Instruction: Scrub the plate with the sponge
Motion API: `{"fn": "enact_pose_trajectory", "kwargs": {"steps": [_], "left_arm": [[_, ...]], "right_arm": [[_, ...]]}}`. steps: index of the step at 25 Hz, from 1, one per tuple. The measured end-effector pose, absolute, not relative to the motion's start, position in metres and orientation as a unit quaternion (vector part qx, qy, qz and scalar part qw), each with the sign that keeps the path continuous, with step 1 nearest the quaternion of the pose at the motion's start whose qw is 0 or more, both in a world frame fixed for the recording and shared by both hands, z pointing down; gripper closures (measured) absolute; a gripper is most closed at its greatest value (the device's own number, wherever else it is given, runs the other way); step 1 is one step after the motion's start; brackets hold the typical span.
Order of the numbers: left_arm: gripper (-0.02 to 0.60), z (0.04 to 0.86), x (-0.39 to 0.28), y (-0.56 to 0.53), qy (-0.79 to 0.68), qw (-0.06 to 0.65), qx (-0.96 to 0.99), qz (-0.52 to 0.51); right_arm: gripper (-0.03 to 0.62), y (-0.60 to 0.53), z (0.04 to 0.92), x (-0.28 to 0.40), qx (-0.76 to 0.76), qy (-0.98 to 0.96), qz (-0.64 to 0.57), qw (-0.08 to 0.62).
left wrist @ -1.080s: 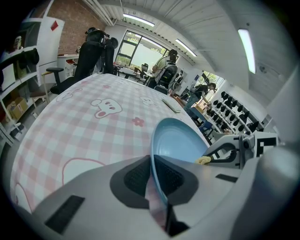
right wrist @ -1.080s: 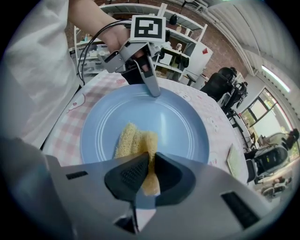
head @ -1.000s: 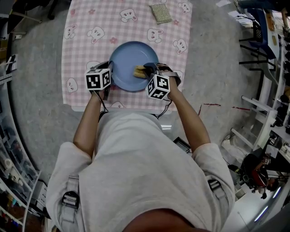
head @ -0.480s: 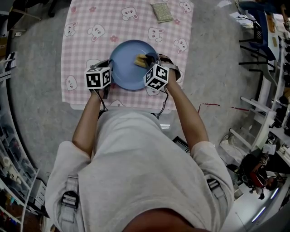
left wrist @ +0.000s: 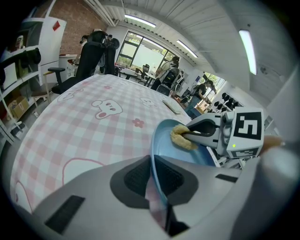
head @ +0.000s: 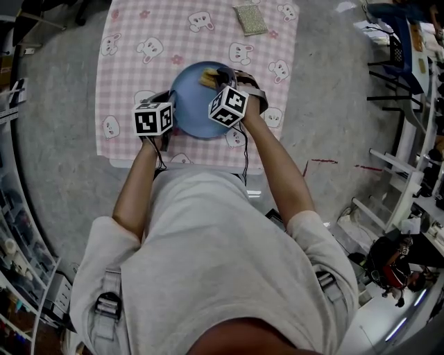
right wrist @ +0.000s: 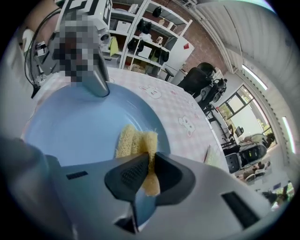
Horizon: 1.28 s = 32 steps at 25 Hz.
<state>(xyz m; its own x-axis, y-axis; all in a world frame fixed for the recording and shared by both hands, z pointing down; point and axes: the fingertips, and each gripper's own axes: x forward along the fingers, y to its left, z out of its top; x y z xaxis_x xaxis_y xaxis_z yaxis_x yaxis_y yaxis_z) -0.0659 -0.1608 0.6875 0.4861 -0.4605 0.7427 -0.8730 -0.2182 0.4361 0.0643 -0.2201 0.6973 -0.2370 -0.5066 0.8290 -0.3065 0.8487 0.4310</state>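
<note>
Conceivably, the sponge (head: 207,78) pinched in the right hand-held gripper (head: 213,79) could lever the plate (head: 191,111) out of the clamping left hand-held gripper (head: 169,105).

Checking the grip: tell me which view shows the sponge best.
The right gripper view: the sponge sits centre, pinched between the jaws, on the plate. The left gripper view shows it small; the head view, just a speck.

Free passage: bare tablecloth (head: 135,66) far and left of the plate (head: 193,111). Obstacles: my left gripper (head: 168,104), clamped on the plate's left rim; my right gripper (head: 214,78), pinching the sponge (head: 206,78) at its far rim; a scouring pad (head: 249,19) at the far edge, right.
</note>
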Motion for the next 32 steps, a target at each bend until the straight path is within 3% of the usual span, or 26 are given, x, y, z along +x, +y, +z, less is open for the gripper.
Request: {"fn": "enact_pose_trajectory", "kwargs": {"steps": [13,32], "left_arm": [[0.552,0.692,-0.07,-0.157,-0.454,0.46,0.731,0.218],[0.543,0.704,-0.073,-0.154,-0.46,0.458,0.72,0.246]], "right_arm": [[0.549,-0.181,0.69,-0.013,0.13,-0.815,-0.21,0.524],[0.549,-0.081,0.695,0.001,-0.01,-0.816,-0.275,0.508]]}}
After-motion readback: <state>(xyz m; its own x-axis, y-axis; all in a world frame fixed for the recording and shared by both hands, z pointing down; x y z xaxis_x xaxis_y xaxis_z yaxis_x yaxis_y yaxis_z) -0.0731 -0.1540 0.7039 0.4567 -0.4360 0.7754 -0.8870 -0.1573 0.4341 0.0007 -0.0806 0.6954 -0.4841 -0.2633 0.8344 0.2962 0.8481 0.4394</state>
